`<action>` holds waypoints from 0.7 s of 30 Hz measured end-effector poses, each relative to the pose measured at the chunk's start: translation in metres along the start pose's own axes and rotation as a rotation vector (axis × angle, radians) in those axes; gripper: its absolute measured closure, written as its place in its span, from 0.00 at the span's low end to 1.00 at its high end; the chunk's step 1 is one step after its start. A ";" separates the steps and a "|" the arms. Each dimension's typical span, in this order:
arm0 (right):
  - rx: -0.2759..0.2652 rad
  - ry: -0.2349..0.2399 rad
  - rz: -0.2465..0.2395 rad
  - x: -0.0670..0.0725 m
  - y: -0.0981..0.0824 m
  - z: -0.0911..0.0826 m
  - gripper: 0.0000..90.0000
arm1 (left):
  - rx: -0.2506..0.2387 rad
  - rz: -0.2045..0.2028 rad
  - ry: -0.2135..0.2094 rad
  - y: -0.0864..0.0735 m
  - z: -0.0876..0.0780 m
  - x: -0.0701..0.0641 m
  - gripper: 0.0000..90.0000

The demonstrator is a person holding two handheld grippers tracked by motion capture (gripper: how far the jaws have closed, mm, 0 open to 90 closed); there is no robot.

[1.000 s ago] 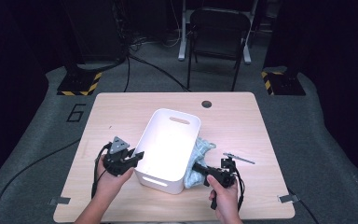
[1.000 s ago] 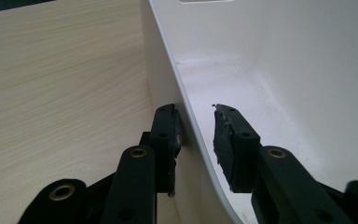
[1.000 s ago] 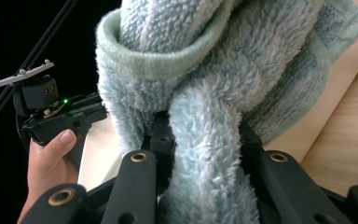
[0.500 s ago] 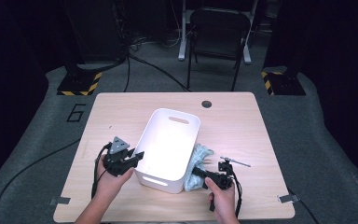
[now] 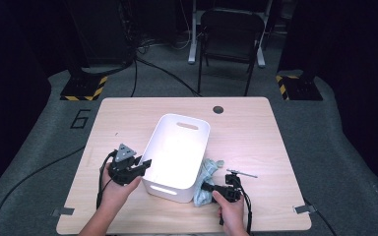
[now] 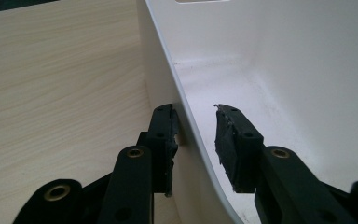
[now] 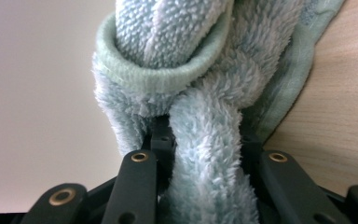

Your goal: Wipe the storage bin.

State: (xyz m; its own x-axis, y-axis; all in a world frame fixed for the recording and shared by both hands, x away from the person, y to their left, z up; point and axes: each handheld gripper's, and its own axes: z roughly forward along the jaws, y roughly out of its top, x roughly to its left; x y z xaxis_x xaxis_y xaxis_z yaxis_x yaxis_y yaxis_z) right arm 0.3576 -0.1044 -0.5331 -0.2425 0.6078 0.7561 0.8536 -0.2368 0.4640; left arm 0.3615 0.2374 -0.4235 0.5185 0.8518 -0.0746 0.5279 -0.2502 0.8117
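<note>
Pale wood-grain table (image 5: 256,132) — fluffy towel (image 7: 205,93), smooth bin (image 5: 177,147).

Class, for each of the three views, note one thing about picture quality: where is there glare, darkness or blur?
High view: the white bin is overexposed inside, while the surrounding floor falls into near darkness. Left gripper view: the bin wall looks washed out; the jaws nearest the lens are soft. Right gripper view: the towel has crisp fibres up close, and the bin's side is a featureless pale area.

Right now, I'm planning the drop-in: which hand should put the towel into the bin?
Right: its tongs are shut on the light blue towel beside the white bin.
</note>
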 end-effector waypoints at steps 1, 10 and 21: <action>0.001 0.000 0.004 0.000 0.000 0.000 0.77 | 0.000 0.000 0.000 0.000 0.000 0.000 0.74; 0.004 0.001 -0.002 0.015 0.004 -0.009 0.78 | -0.003 -0.011 0.002 0.000 0.000 0.000 0.74; -0.083 0.096 -0.036 0.045 0.013 -0.035 0.77 | -0.001 -0.020 0.017 0.001 0.002 -0.003 0.73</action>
State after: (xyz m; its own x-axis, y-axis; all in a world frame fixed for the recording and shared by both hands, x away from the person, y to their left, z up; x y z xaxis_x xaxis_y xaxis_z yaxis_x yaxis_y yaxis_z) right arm 0.3416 -0.1060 -0.4768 -0.3185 0.5428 0.7771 0.8034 -0.2805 0.5252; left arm 0.3620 0.2331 -0.4238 0.4958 0.8647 -0.0810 0.5376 -0.2323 0.8106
